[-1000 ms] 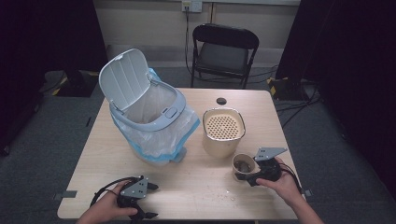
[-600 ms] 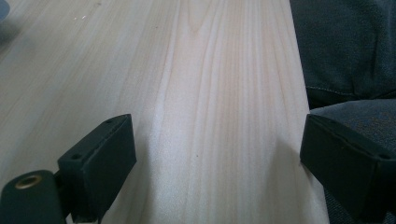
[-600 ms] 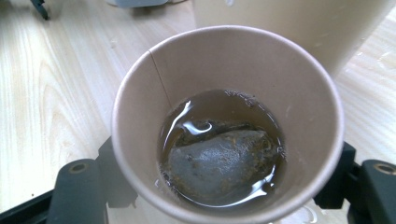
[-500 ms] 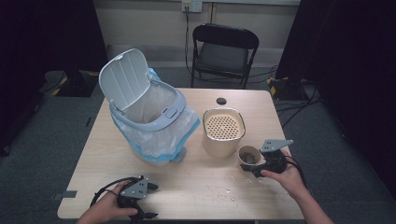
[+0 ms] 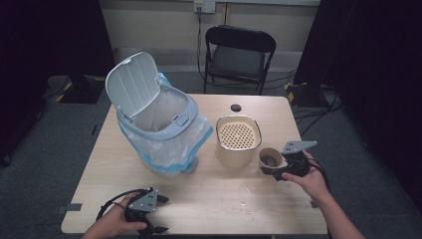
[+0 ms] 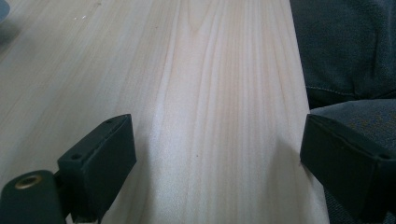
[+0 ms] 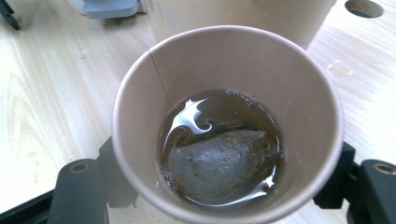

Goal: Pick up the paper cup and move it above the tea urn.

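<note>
Holding a paper cup [image 7: 229, 121] of tea in my right gripper [image 5: 284, 171] beside the strainer pot [image 5: 238, 140]; my left gripper [image 5: 148, 219] rests wide on the bench [image 5: 214, 196].

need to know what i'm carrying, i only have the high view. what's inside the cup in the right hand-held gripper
Observer: The paper cup holds dark liquid with a soaked tea bag lying in it.
Operator: is the grip on it firm
Observer: The right hand-held gripper has a black jaw against each side of the cup's wall.
Operator: left one holding anything
Observer: No, the left hand-held gripper stands open over the bare table.
</note>
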Tool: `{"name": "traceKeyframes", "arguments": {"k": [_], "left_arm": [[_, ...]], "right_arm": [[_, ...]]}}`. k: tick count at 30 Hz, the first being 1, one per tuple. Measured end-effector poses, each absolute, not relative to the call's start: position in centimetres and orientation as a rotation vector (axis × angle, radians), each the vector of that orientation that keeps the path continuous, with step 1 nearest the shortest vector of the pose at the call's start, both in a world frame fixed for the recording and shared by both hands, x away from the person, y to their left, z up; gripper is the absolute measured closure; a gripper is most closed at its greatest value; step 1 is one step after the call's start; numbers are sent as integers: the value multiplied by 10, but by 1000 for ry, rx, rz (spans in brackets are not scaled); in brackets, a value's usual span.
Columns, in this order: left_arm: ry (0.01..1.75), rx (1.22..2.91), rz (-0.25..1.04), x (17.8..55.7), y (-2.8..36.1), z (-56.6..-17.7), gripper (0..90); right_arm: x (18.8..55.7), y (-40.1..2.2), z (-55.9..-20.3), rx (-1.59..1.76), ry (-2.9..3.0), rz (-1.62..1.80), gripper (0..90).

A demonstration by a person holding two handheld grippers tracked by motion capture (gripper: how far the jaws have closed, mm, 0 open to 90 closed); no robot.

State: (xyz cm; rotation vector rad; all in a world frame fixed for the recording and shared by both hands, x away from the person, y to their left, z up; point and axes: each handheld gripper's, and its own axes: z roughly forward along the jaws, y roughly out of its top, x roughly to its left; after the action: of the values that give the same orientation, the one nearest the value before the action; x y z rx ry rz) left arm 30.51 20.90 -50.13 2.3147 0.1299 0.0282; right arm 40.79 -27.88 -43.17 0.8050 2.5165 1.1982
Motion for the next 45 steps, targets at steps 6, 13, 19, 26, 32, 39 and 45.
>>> {"name": "traceKeyframes", "arguments": {"k": [6,13,19,26,32,39,45], "left_arm": [[131,2315,28,305,209,-501,98],[130,2315,29,305,209,-501,98],[130,2317,29,305,209,-501,98],[130,2312,29,305,209,-501,98],[130,2315,30,305,209,-501,98],[126,2316,27,305,209,-501,97],[125,2317,25,305,209,-501,96]], "right_arm": [[417,-284,-428,820,2507,1180,272],[428,-291,-426,852,2483,1179,273],[437,-295,-422,865,2474,1162,274],[449,-299,-418,887,2457,1153,274],[461,-301,-416,871,2466,1145,276],[474,-301,-412,852,2475,1148,276],[484,-300,-409,833,2472,1168,278]]}}
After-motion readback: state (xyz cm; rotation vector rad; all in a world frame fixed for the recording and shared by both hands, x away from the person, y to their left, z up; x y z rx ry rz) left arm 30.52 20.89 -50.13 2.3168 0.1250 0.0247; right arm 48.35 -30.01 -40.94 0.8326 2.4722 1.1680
